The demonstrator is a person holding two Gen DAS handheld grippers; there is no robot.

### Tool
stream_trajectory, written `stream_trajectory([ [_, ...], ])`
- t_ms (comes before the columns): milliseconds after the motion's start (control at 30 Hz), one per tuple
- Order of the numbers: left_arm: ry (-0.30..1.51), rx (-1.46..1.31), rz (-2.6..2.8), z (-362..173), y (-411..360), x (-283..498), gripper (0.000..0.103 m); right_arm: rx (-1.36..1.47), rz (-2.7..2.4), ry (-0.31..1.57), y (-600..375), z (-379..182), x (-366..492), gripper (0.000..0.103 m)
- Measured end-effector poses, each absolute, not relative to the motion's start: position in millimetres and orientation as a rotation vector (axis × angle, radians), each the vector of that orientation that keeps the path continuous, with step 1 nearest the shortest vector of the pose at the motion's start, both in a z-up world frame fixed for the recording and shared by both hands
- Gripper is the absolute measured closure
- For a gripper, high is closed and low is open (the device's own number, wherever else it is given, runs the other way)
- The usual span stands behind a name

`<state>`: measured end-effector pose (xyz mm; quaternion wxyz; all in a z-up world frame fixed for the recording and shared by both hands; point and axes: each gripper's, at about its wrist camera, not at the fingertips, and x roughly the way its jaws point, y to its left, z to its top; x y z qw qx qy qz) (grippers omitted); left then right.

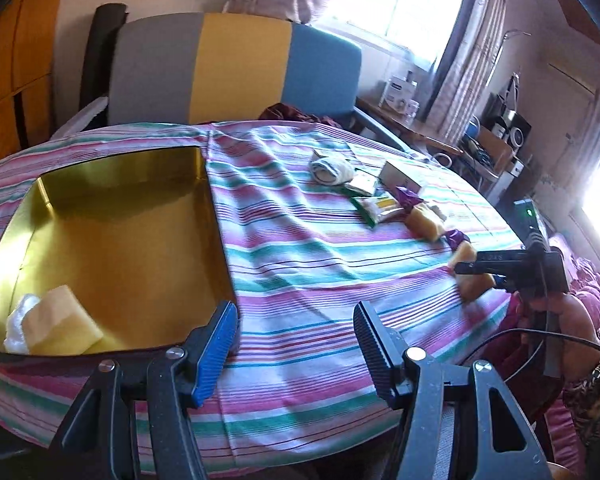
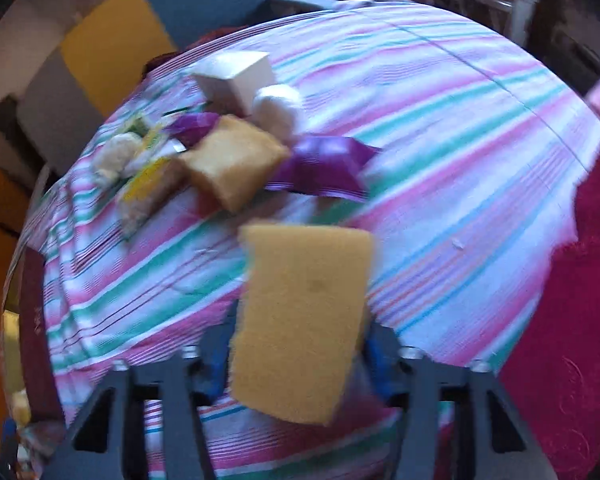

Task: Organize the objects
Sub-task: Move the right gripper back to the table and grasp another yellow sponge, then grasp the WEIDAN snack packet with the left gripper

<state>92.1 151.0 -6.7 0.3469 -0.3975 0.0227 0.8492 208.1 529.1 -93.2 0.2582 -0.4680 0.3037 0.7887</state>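
Right tongs around sponge, purple wrapper just beyond.

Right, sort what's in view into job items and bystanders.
Job items:
- gold rectangular metal tin
- yellow foam sponge gripped by the right tool
- second yellow sponge
- purple foil wrapper
- white cardboard box

Bystanders:
- grey, yellow and blue striped chair
- silver stereo

I count three yellow sponges: one in the tin, one on the cloth, one in my right gripper. I see two purple wrappers, one white box and one tin.
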Motion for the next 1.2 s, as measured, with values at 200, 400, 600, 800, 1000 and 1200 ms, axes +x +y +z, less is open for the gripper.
stream_trajectory([
  [200, 0.103, -1.048, 2.147, -5.6, 179.7, 87.0, 0.042, -1.301, 2.362, 0.759, 535.1, -79.4, 182.5, 0.054],
  [400, 0.207, -1.074, 2.087, -9.7, 227.3, 80.4, 0.043, -1.229, 2.425, 0.761, 554.8, -75.9, 173.0, 0.055],
  [600, 0.294, -1.088, 2.005, -24.8, 285.5, 63.6, 0.043, -1.18, 2.454, 0.741, 552.8, -67.7, 182.4, 0.055],
  [800, 0.385, -1.154, 1.962, -50.9, 357.1, 23.8, 0.041, -1.136, 2.419, 0.845, 566.5, -72.2, 176.7, 0.054],
  [1000, 0.656, -0.991, 1.917, -60.8, 426.5, 11.7, 0.041, -1.083, 2.392, 0.908, 577.6, -71.8, 180.7, 0.054],
  [1200, 0.713, -0.962, 1.862, -75.6, 461.5, -6.3, 0.041, -1.073, 2.371, 0.917, 584.3, -73.5, 179.6, 0.054],
])
